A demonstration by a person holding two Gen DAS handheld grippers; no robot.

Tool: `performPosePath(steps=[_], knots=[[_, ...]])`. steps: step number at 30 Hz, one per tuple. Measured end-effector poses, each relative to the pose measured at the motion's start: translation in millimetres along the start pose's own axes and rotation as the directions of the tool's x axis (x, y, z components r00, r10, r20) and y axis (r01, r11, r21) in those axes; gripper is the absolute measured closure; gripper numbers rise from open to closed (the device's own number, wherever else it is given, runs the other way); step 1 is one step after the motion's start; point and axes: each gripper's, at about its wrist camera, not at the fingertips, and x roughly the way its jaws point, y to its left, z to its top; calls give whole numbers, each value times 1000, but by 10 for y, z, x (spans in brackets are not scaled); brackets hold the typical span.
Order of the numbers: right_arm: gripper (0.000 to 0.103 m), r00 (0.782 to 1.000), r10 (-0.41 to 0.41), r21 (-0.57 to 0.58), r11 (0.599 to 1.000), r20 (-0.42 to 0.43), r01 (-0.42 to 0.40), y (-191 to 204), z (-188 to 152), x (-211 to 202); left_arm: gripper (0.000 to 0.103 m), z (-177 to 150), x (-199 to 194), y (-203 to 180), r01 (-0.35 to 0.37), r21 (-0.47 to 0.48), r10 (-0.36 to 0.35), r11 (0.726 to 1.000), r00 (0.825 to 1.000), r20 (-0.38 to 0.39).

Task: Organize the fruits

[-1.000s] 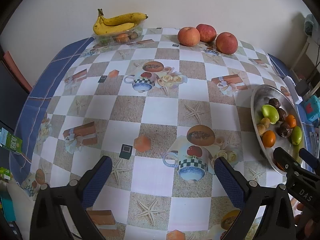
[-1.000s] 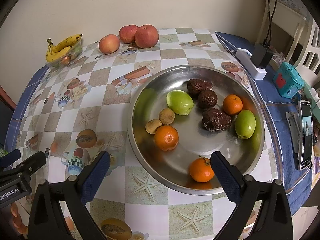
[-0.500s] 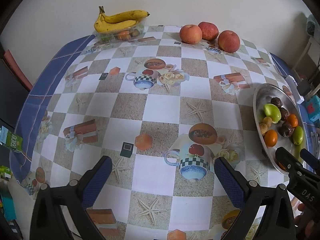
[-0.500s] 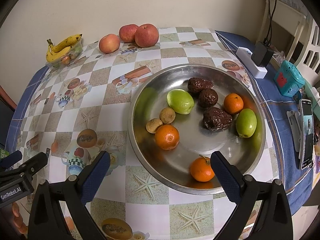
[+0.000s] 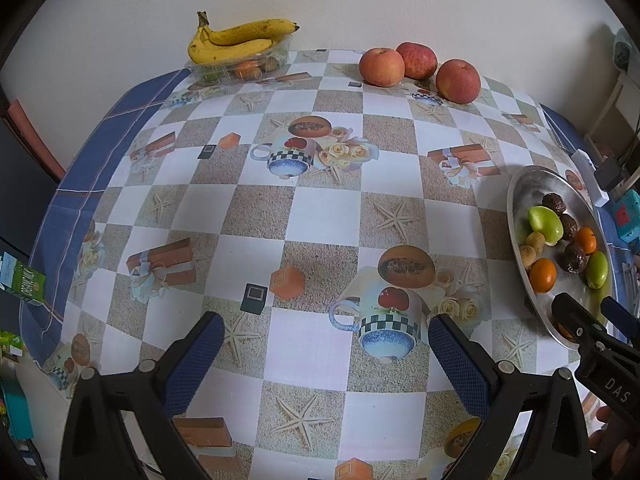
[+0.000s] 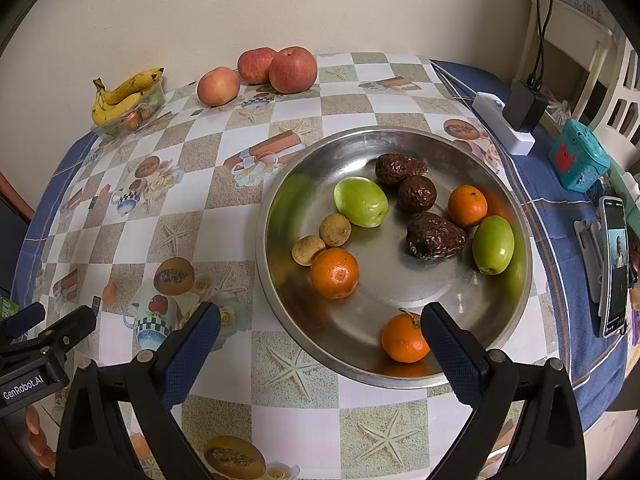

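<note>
Cream wall backs a round table (image 6: 288, 420) under a checked cloth printed with starfish and teacups, where the fruit lies in three lots. Near the table's right edge a shallow steel dish (image 6: 516, 216) holds three oranges (image 6: 334, 273), two green oval fruits (image 6: 361, 201), three wrinkled dark-brown fruits (image 6: 435, 235) and two small tan round fruits (image 6: 335, 230), all mixed. Along the far edge sit three red-yellow apples (image 5: 381, 67), and at the far left edge a clear plastic tray (image 5: 224, 70) carries yellow bananas (image 5: 236, 40) over a few small fruits. The right gripper (image 6: 320, 344) hovers at the dish's near rim, jaws wide and empty, one blue pad beside the nearest orange. The left gripper (image 5: 324, 354) hangs over bare cloth near the front edge, jaws likewise wide and empty. Whether sorting is starting or nearly over, the dish cannot tell. If the near orange is the target, I'd judge a good grasp means straddling it squarely, closing gently since it can roll on steel, and lifting clear of the rim.
</note>
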Motion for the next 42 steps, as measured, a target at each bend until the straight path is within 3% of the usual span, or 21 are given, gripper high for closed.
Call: performPosePath(steps=[42], knots=[[3, 1000, 3, 7, 1000, -9, -3, 0, -14, 30, 0, -4, 32, 14, -12, 8, 13, 1000, 1000, -16]])
